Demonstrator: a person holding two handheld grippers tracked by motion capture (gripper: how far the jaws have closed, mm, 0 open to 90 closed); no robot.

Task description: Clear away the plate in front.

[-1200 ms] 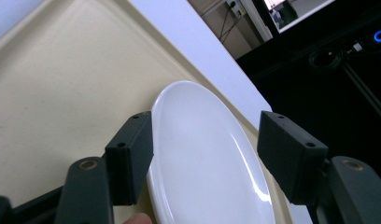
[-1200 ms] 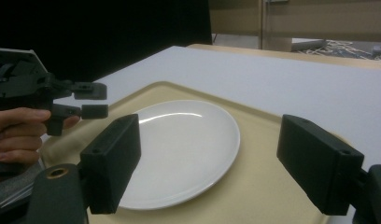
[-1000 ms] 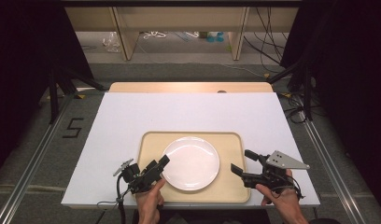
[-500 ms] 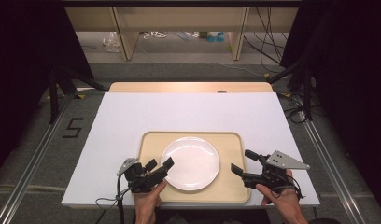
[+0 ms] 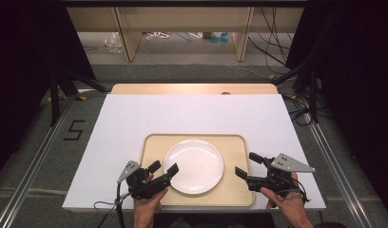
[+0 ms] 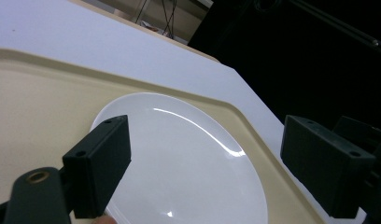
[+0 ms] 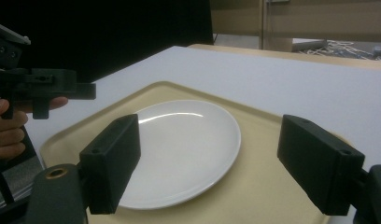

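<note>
On the tray (image 5: 235,194), near the desk's (image 5: 135,123) front edge, sits a white plate (image 5: 193,166). Left gripper (image 5: 163,170), jaws spread, angles over its front-left rim. Right gripper (image 5: 248,164), also released, hovers at the tray's right edge, pointing left.

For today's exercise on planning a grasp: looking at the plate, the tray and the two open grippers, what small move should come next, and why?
Probably ease the left gripper forward so its open jaws straddle the near-left rim of the white plate. It already sits at that rim, nothing is gripped yet, and the plate lies flat in the tray. The right gripper hangs open over the tray's right edge, apart from the plate.
</note>
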